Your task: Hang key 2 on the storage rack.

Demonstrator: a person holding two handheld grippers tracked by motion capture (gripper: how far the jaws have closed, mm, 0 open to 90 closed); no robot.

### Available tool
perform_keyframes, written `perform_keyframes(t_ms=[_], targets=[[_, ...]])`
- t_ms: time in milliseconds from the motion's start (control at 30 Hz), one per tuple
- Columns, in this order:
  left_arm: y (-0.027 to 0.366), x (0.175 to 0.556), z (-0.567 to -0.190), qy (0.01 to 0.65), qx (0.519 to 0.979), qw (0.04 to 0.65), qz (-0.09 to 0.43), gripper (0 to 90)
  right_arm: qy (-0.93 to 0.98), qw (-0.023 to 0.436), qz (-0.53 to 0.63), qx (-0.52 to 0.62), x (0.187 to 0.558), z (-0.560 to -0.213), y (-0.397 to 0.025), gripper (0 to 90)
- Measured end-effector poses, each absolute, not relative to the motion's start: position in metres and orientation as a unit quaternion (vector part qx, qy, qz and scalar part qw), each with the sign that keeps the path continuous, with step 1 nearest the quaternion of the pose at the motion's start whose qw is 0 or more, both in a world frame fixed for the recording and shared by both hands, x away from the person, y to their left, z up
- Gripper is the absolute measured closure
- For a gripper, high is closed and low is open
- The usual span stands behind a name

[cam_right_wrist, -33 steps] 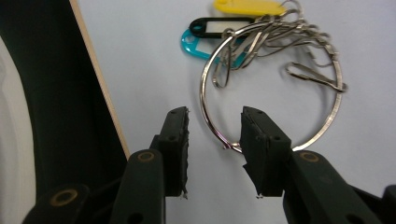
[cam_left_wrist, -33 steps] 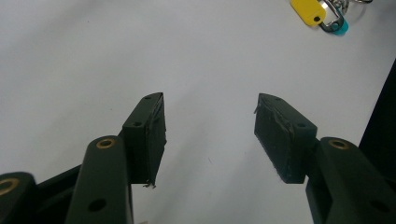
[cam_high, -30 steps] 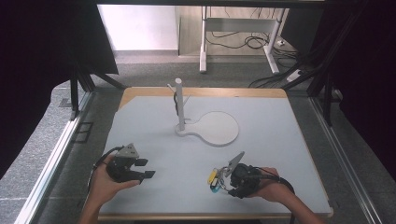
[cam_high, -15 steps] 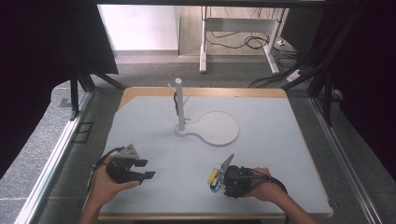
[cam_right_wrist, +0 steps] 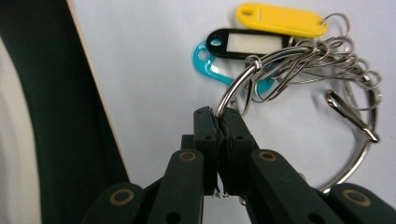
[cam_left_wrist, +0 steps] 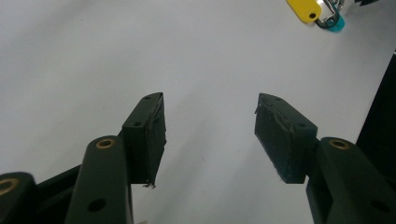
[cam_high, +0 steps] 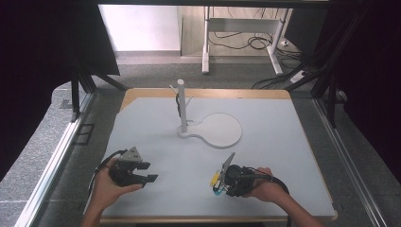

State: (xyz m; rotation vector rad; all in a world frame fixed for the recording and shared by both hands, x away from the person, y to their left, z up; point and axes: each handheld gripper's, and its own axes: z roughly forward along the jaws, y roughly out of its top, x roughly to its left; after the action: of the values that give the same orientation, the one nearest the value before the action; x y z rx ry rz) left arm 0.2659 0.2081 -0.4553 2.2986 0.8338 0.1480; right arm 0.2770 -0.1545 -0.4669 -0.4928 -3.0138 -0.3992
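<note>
R gripper [cam_right_wrist: 218, 116] is clamped on the big key ring [cam_right_wrist: 243, 81], jaws pinched tight on the wire w/ only the tips biting. Ring carries a yellow tag [cam_right_wrist: 280, 19], black tag [cam_right_wrist: 247, 43], teal tag [cam_right_wrist: 210, 63] plus a tangle of small rings [cam_right_wrist: 327, 56]. Bunch sits near the front edge of the table [cam_high: 265, 137], right of centre, tags lying on the surface by the look of it. L gripper [cam_left_wrist: 210, 126] is spread wide, nothing between the jaws, idle at front left; tags are visible far off in its view.

Likely target imo: the stand [cam_high: 182, 106] w/ pegs at mid-table, well apart from the bunch.

Risks:
- Thin round wire in a tip-only grip → ring can pivot or slip out on lift. Tags + small rings hang off one side, so the load is off-centre and swings.
- Ring looks like it has an open clasp end; a swing could shed small rings or snag a jaw.
- Dangling tags can catch the peg or knock the stand, base looks light.
- Bunch is close to the table edge; a drop could go off the front.
</note>
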Motion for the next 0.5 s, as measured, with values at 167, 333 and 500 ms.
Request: perform_keyframes(t_ms=[167,333,500], targets=[[0.207,0.265,-0.456,0.320,0.883,0.339,0.057,43.5,-0.972,0.036,-0.147,-0.180,0.285,-0.456,-0.160,87.1],[0.207,0.265,-0.456,0.318,0.884,0.337,0.057,43.5,-0.970,0.029,-0.152,-0.186,0.292,-0.440,-0.165,87.3],[0.207,0.265,-0.456,0.318,0.884,0.338,0.057,43.5,-0.965,0.025,-0.168,-0.200,0.301,-0.417,-0.169,87.7]])
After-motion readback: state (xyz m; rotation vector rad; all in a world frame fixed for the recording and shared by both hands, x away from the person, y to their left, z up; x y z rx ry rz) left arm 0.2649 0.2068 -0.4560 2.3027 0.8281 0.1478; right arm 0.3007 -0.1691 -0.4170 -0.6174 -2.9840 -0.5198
